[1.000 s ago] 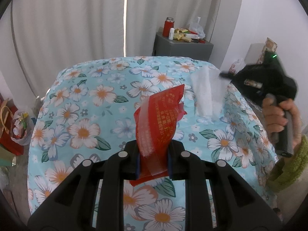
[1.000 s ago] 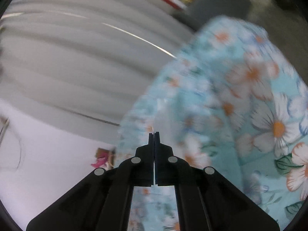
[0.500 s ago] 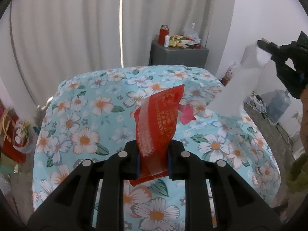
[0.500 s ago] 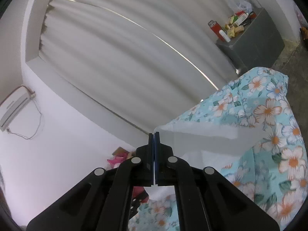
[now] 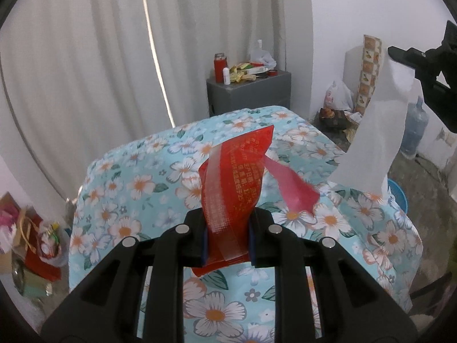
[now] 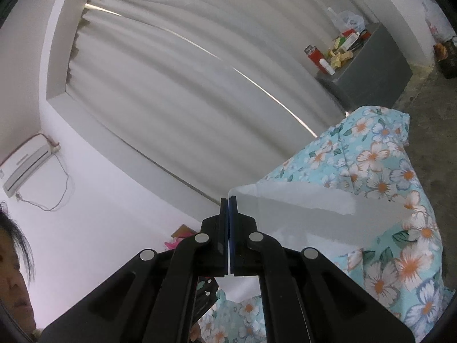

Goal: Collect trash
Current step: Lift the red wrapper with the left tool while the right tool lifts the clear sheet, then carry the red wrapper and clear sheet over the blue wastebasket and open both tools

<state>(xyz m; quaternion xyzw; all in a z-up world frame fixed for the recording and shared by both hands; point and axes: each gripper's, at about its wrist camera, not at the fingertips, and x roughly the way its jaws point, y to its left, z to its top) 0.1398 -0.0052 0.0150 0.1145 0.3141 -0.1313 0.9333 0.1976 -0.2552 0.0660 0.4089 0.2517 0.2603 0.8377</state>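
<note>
My left gripper is shut on a red snack wrapper that stands up between its pads, with a torn pink flap hanging off to the right. Below it lies the table under a light-blue flowered cloth. At the right edge of the left wrist view my right gripper is raised high, and a white translucent paper sheet dangles from it above the table's right side. In the right wrist view the right gripper is shut on that same paper sheet, which spreads to the right over the flowered cloth.
A grey cabinet with a red flask, bottle and clutter stands by the white curtain. Bags and a water jug sit on the floor at right, beside a blue tub. More bags lie at left. A person is beside the right gripper.
The right gripper has lifted the white paper sheet off the table and up to the right. The left gripper with the red wrapper has risen and pulled back; the wrapper's pink flap has unfolded.
</note>
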